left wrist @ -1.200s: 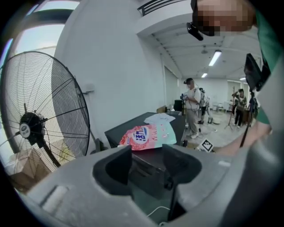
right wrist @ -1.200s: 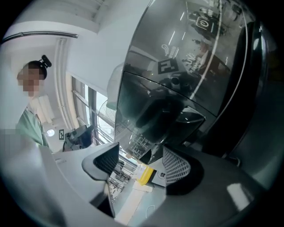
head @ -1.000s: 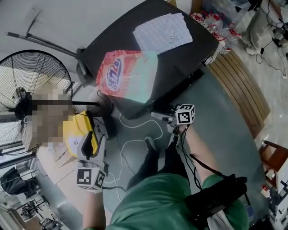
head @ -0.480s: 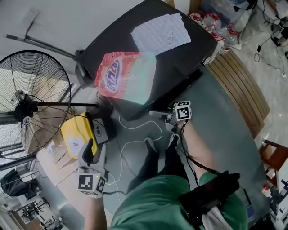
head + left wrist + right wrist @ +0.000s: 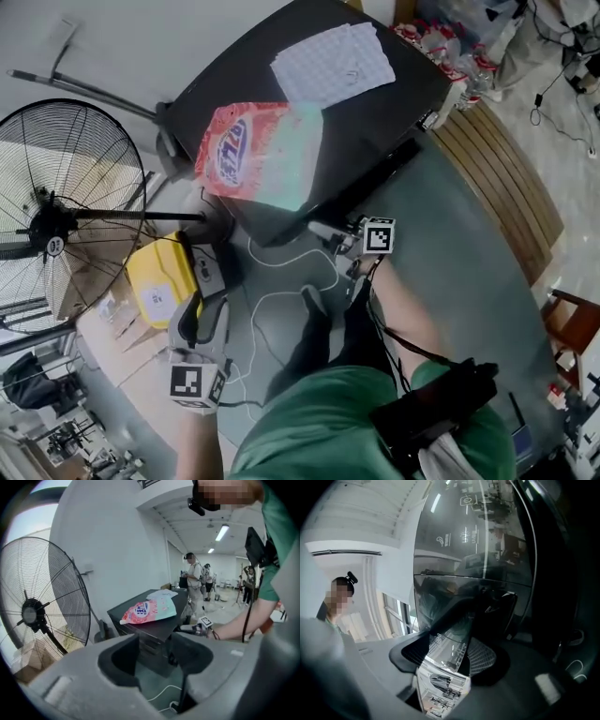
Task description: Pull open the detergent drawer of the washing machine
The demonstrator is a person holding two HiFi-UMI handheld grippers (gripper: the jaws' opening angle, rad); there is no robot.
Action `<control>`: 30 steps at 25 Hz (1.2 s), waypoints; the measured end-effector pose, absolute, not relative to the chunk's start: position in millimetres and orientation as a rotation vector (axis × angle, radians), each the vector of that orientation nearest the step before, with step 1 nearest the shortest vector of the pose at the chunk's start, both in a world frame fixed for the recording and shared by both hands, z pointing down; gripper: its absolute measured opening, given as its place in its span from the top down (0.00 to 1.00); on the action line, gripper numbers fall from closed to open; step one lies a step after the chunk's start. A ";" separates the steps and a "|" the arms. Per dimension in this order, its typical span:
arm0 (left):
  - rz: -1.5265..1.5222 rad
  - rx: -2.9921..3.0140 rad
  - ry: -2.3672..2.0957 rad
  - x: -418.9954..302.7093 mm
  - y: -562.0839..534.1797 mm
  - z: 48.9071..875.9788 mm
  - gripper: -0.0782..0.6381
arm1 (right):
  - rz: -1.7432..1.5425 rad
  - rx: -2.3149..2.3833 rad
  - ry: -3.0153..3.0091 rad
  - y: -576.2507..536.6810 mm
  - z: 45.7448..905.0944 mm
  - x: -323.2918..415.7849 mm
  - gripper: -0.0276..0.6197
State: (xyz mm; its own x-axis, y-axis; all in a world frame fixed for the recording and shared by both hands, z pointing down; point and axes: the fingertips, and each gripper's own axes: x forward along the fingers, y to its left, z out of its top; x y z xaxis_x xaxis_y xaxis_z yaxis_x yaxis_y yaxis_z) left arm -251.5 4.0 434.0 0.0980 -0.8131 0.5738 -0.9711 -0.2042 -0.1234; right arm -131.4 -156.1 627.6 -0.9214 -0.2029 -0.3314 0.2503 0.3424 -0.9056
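place: lab/workshop hall | evid: ceiling strip lights [image 5: 224,531], floor fan [image 5: 53,239], loose cables [image 5: 159,693], ppl [image 5: 191,581] standing in bkgd

The washer [image 5: 375,103] is black, and its front panel is glossy with white icons. The drawer [image 5: 443,656] is dark and mirror-bright. The pouch [image 5: 258,155] is orange-red fading to pale mint, with a white-and-blue logo. The sheet [image 5: 333,61] is white with a fine grid. The fan [image 5: 56,216] is black wire. The box [image 5: 155,281] is yellow. The floor [image 5: 469,244] is grey-green. The bench [image 5: 502,178] is brown slats. The shirt [image 5: 319,422] is green. The left tool [image 5: 202,314] is grey with black pads, and its cube [image 5: 197,384] is white with black square markers.
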 end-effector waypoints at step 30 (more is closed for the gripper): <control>0.762 2.125 -1.700 -264.1 -7.4 437.2 0.59 | -1.554 -0.048 2.138 -150.1 631.3 -123.6 0.57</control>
State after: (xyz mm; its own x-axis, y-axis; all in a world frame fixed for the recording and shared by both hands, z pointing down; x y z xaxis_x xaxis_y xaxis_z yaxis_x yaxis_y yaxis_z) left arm -264.1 -7.4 437.2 0.1522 -0.7987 0.5822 -0.9661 -0.2444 -0.0827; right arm -123.6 -150.1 631.3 -0.8781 -0.3081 -0.3661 0.2532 0.3500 -0.9019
